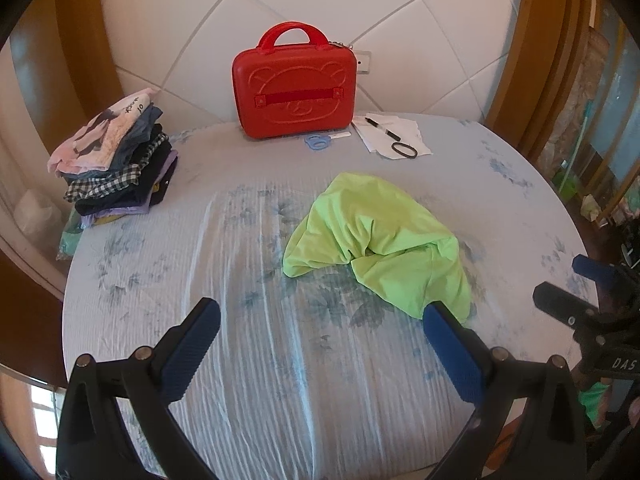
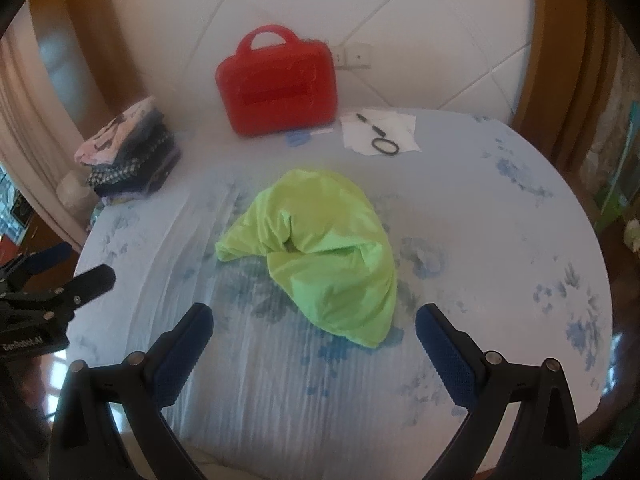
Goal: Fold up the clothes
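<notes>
On the tabletop, mid-cloth, my crumpled green garment lies loose. My left tool gapes wide just short of it; my right tool likewise (both hold nothing). Farther back sit folded clothes, a red case, paper and pen.

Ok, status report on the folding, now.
Left gripper open, right gripper open, both empty above the table. Lime-green garment crumpled at centre, unfolded. Nothing in the way; folded clothes stack far left.
</notes>
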Motion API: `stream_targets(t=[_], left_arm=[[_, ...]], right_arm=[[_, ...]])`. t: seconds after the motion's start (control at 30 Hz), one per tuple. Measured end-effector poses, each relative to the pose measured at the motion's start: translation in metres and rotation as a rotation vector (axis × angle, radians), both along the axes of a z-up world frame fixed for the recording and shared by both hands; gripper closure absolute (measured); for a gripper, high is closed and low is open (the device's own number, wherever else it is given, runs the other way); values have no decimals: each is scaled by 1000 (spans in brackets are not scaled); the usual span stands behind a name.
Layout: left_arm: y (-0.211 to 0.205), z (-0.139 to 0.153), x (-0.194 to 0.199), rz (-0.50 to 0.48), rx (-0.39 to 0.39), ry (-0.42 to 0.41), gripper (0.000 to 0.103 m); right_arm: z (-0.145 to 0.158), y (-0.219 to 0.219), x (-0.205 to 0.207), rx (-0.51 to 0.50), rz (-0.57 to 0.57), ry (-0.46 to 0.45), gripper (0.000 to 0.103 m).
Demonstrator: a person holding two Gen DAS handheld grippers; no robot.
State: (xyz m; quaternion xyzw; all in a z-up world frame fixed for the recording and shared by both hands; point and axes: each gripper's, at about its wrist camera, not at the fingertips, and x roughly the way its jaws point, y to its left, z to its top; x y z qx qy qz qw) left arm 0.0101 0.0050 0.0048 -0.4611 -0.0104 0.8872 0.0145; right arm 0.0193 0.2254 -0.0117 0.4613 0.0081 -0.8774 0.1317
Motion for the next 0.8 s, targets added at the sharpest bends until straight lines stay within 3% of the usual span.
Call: stream_targets(t=[0.8], left_arm=[[-5,-8,1,12,8,-11,0]], right_arm=[[-1,1,-1,24,-6,8,0]])
